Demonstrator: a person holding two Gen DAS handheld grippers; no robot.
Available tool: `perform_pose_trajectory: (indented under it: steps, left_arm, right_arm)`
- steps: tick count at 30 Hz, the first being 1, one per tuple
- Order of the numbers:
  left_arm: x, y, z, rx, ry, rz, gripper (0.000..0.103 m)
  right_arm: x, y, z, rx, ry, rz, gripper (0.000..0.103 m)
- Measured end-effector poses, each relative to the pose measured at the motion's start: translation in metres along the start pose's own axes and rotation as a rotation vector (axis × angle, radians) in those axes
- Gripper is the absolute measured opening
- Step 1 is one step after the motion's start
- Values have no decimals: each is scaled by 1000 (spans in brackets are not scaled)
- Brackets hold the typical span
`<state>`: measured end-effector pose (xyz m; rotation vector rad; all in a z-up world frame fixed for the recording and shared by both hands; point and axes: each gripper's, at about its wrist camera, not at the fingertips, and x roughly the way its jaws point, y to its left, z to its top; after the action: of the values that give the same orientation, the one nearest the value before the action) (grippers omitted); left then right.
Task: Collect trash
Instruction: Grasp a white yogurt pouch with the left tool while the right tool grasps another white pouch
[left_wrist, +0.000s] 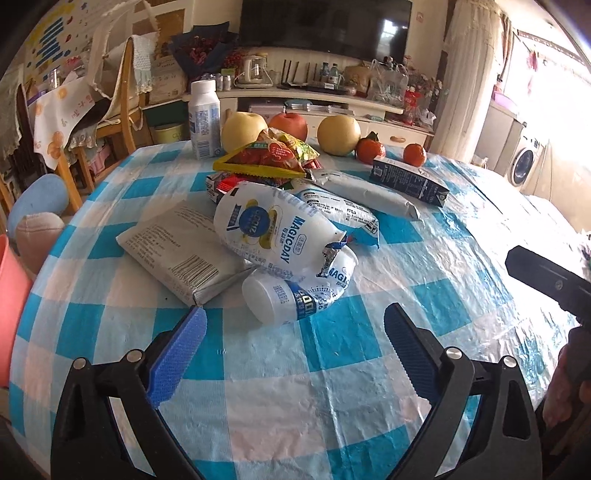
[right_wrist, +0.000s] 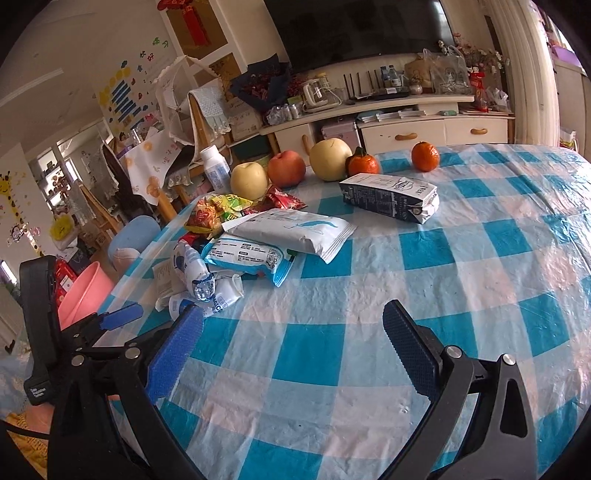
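While we hold both grippers tilted down over the checked tablecloth (left_wrist: 332, 369), neither one has hold of anything. At the far left a pink bin (left_wrist: 11, 302) stands beside the table edge, below the cloth's level.

Our left gripper (left_wrist: 295, 317) points at the trash pile, its blue pads spread wide with only bare cloth between them. Just past its fingertips lies a small white bottle (left_wrist: 273, 299) on its side, and a crushed white pouch (left_wrist: 269, 229) rests on top of it. Left of these, a flat grey packet (left_wrist: 173, 251) lies nearly touching the left pad (left_wrist: 177, 354). Behind the pouch sit a yellow tray (left_wrist: 258, 168) piled with red and green wrappers (left_wrist: 280, 151), then a white wrapper (left_wrist: 365, 192), then a dark carton (left_wrist: 410, 181) on its side. An upright white bottle (left_wrist: 204, 118), apples, a pear and two tangerines line the far edge.

Seen from our right wrist, the left gripper (right_wrist: 122, 317) reaches in from the left edge toward the pile, above the pink bin (right_wrist: 85, 291). Our right gripper (right_wrist: 293, 317) hangs further right over open cloth, well apart from the pile, its jaws also gaping wide and empty. From the left wrist we see the right gripper's black body (left_wrist: 546, 280) at the right edge, with part of the hand (left_wrist: 569, 387) holding it.
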<state>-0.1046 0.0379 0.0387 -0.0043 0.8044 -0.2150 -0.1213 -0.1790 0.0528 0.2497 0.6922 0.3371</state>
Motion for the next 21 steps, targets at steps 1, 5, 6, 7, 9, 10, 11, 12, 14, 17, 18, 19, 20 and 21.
perform_pose_trajectory:
  steps: [1,5,6,7,9,10,11,12,14,17,18,19,20,21]
  left_arm:
    - [5,1,3,7,9,-9,89]
    - [25,9,11,-8,56,-32,85]
    - [27,10,12,-12,58,-30,85]
    - [29,11,13,-19,55,-35,85]
    - [27,16,15,-65,46,-73,85]
    - [25,19,17,-92,42,-92,85]
    - [25,20,19,-113,39,-105,85]
    - [24,22,21,-137,38,-115,85]
    - [25,24,26,-180,38,-135,85]
    - [31,31,33,-278,58,-154,85]
    - [34,34,36,-317,75,-152,85]
    - [37,37,38,-351,82,-159,85]
    - [40,40,39,-383,90,-166,85]
    - [44,44,41,-411,101,-164,85]
  right_arm:
    - [3,0,2,-2,4,6,93]
    - [13,-2,8,-5,20,1,85]
    - [16,-4,10,-2,21,-3,85]
    - [18,-7,12,1,22,-8,85]
    - [24,-13,17,15,27,-7,85]
    - [27,-17,20,27,30,-2,85]
    - [30,-20,22,39,32,3,85]
    - [33,-21,24,44,32,1,85]
    - [39,-21,29,28,34,-12,85]
    - [51,-13,35,-41,37,-47,85]
    - [55,-9,37,-82,40,-70,85]
    - [61,-4,38,-128,44,-94,85]
    - [66,-1,40,-171,51,-115,85]
    - [72,3,41,-215,58,-137,85]
